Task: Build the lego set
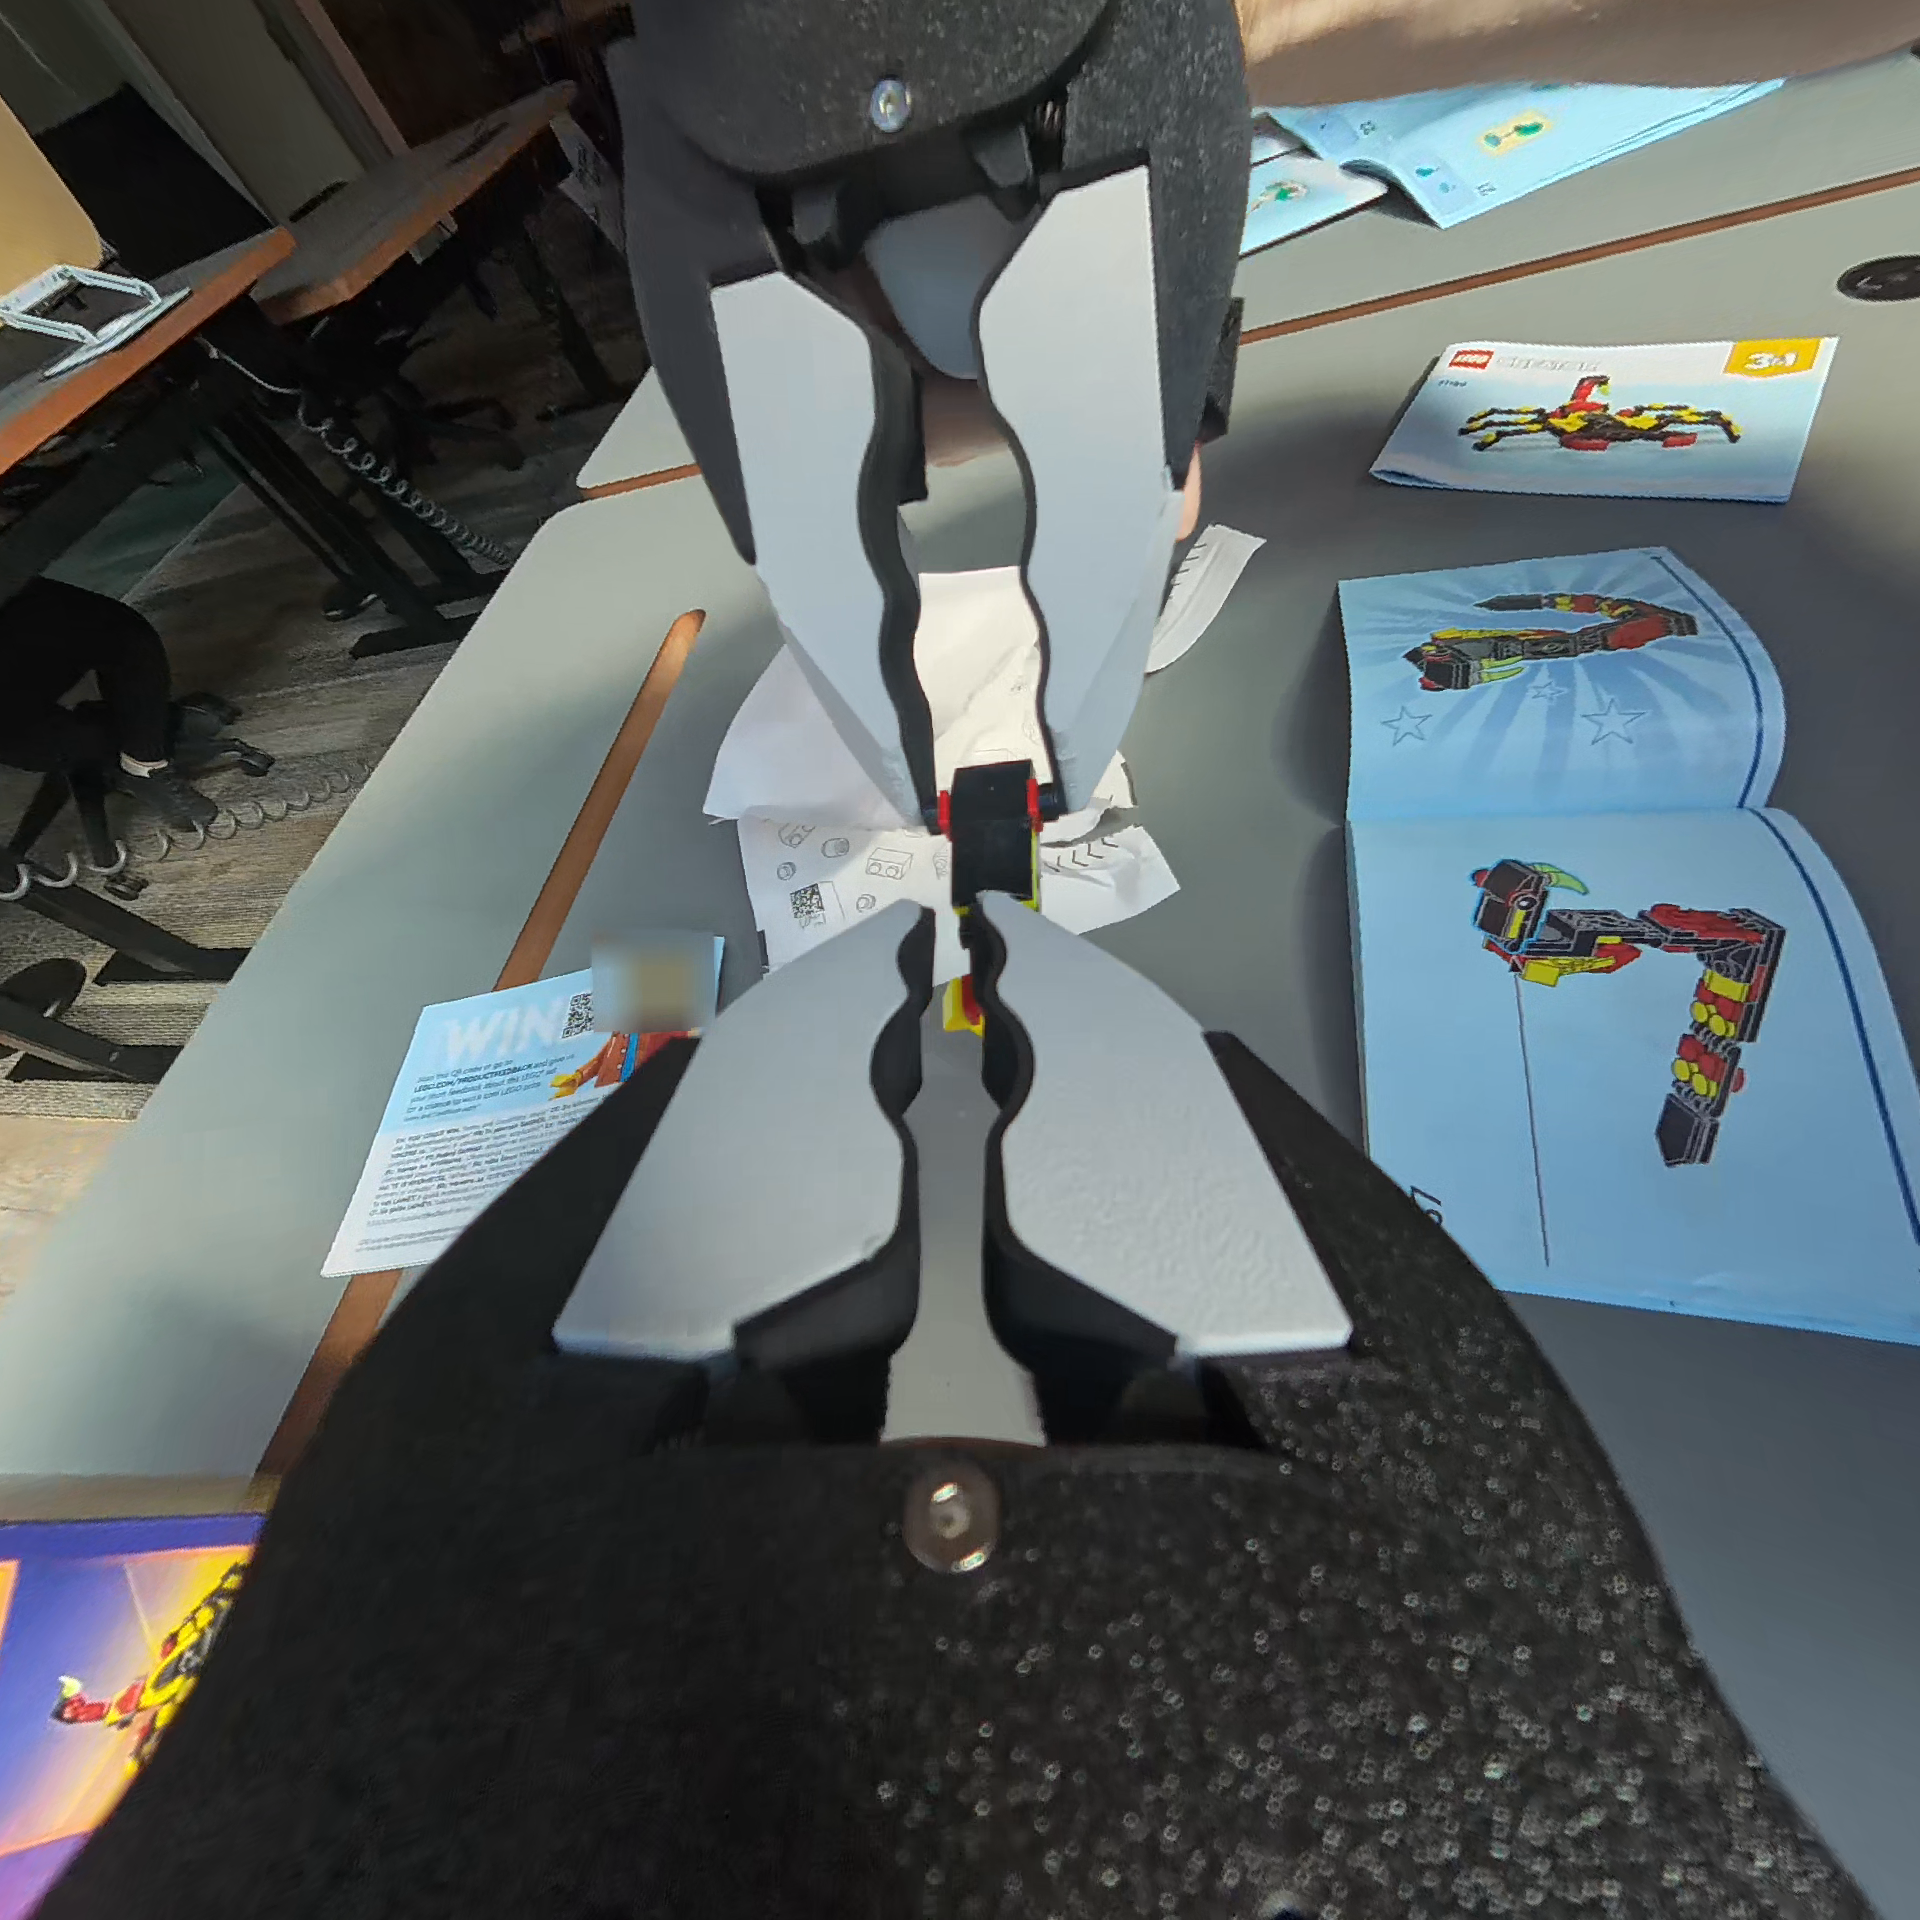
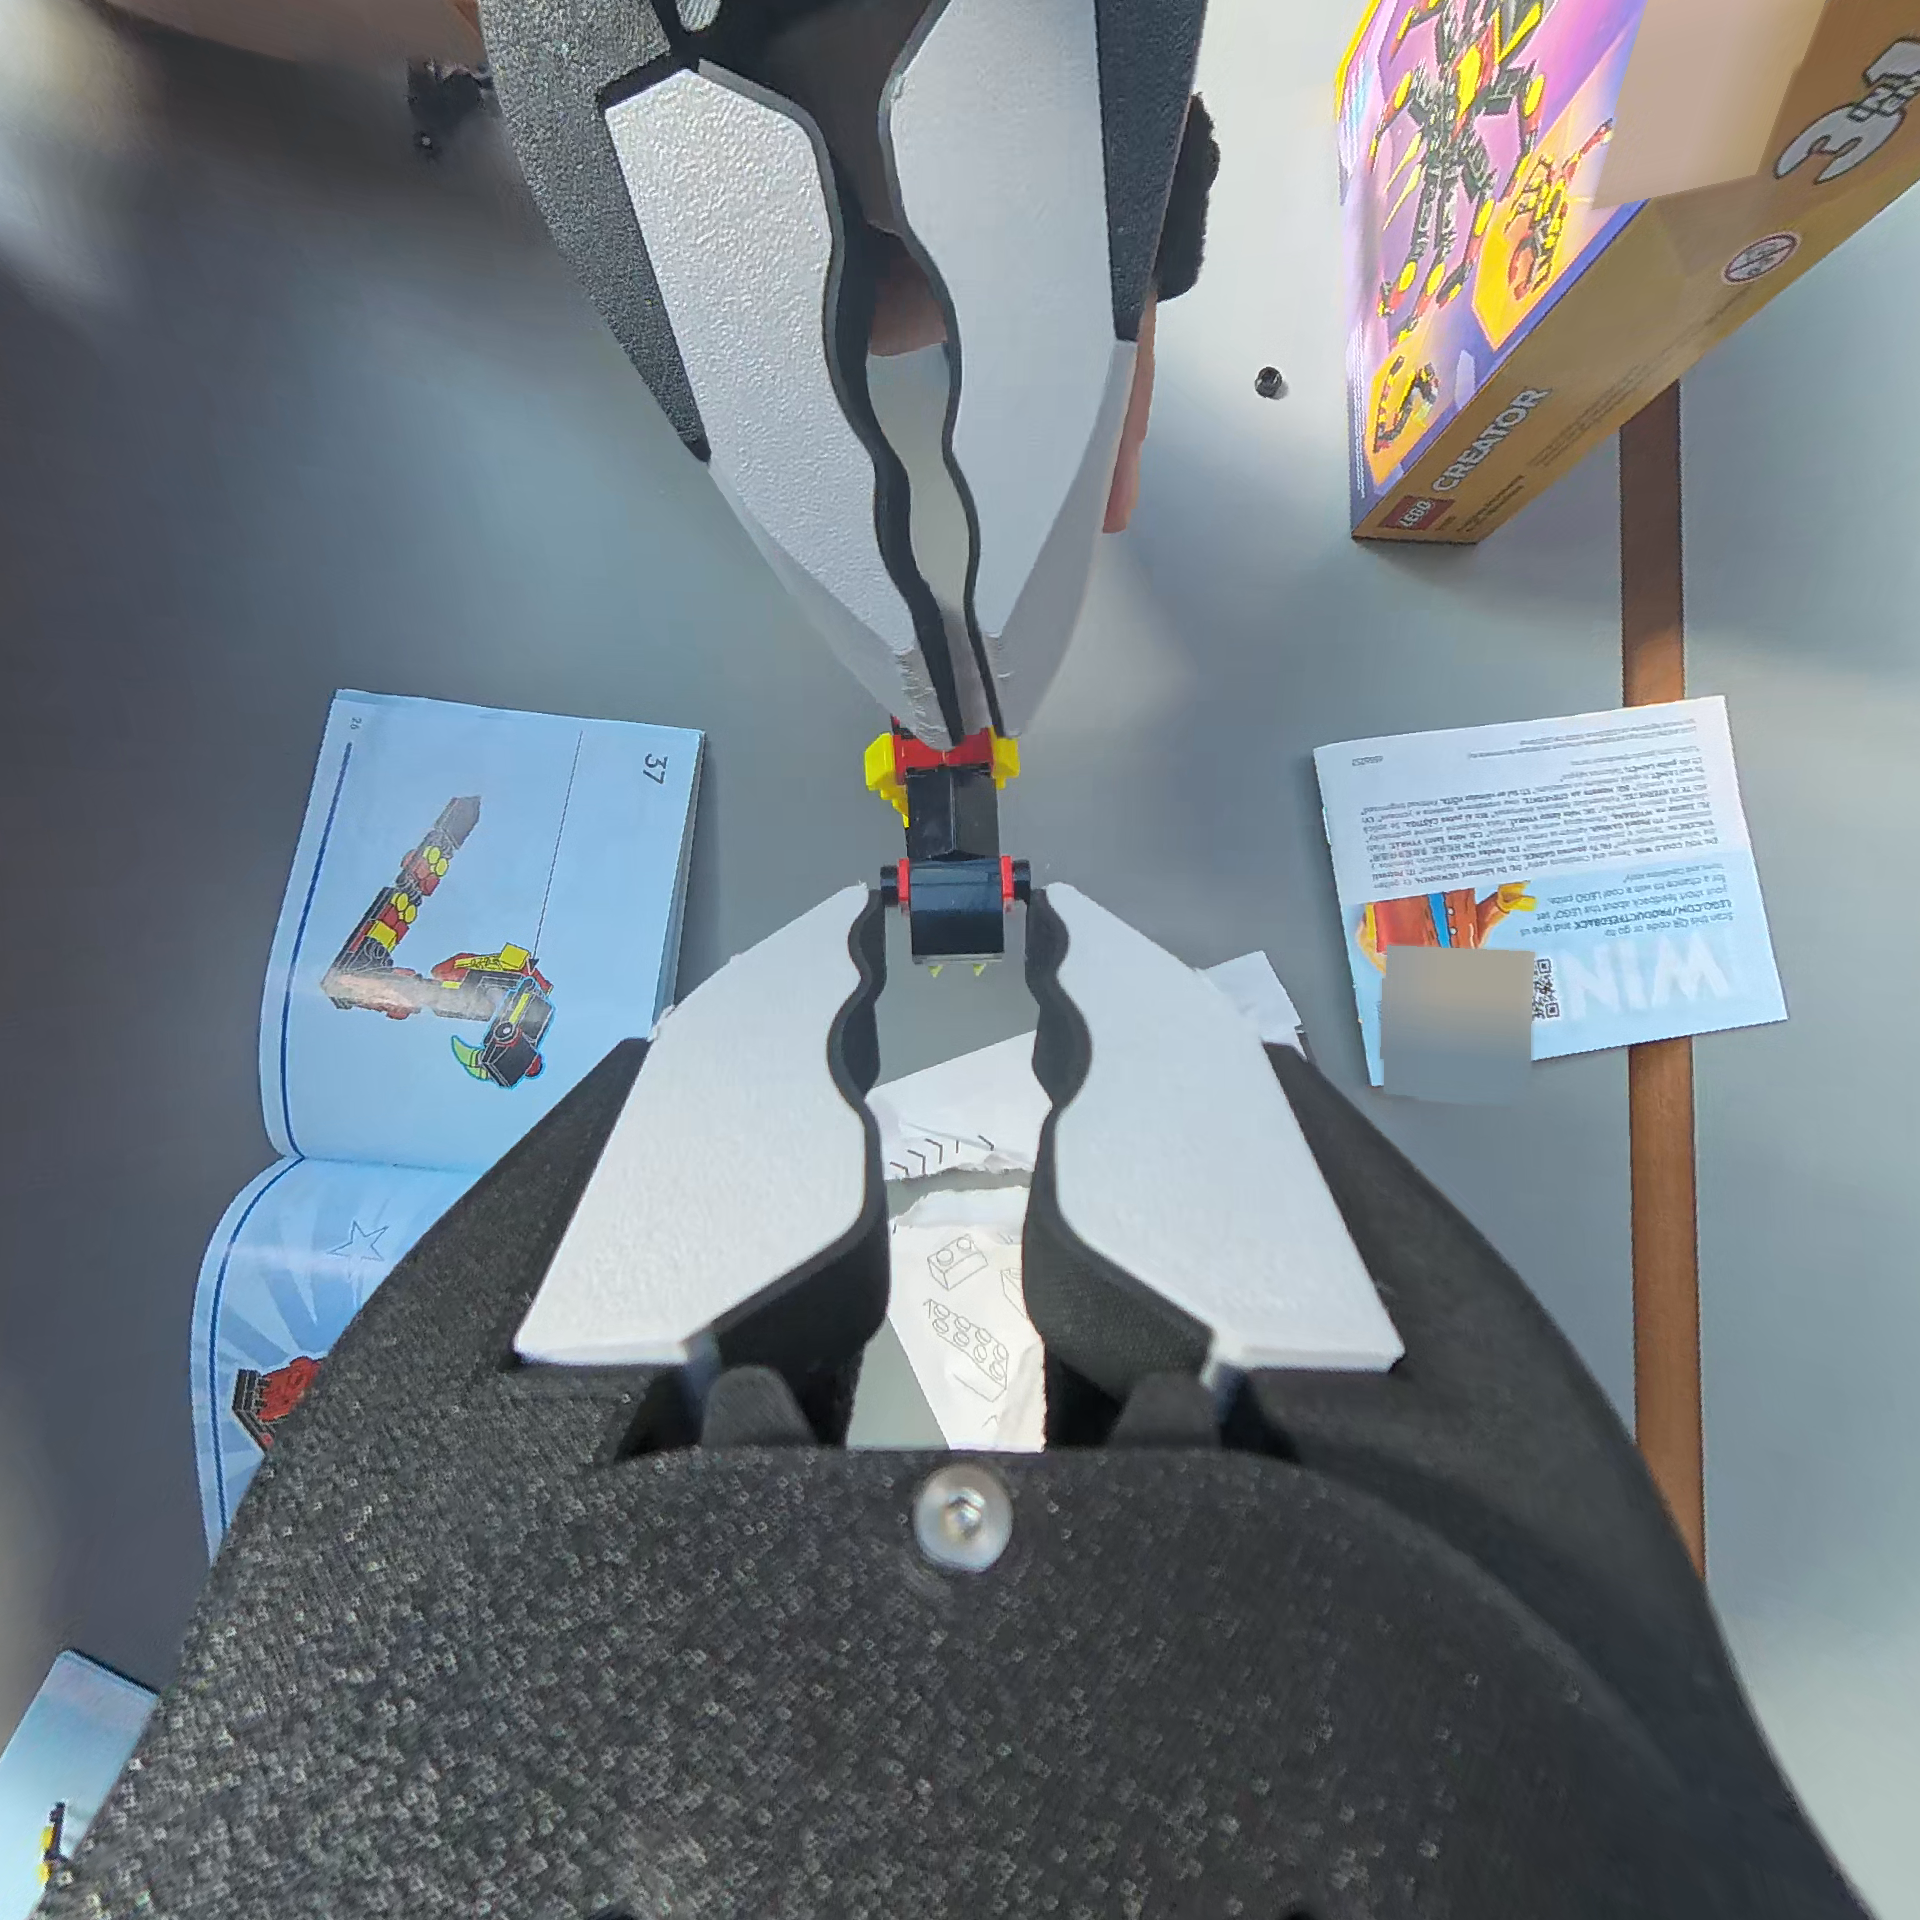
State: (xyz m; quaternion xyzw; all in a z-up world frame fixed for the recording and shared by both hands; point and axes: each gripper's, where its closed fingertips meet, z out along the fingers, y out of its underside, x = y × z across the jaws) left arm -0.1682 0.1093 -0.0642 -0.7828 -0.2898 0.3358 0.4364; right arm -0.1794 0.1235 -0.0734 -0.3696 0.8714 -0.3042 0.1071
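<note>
Left gripper (image 1: 954, 914) clamped on the lego assembly's (image 2: 951, 821) yellow-red end, right gripper (image 2: 951, 909) apparently clamped on its black head, long axis spanning tip-to-tip.

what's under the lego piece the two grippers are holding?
The lego assembly is held above the grey table between the left gripper and right gripper. Beneath it lies a crumpled white parts bag, partly covered by the grippers.

Bright daylight falls across my worktop (image 1: 1351, 1558), with a broad soft shadow darkening its middle in the left wrist view. Strong wide-angle bending curves the edges. My left hand-held gripper (image 1: 954, 925) shows sharp; far corners go soft and slightly blurred.
</note>
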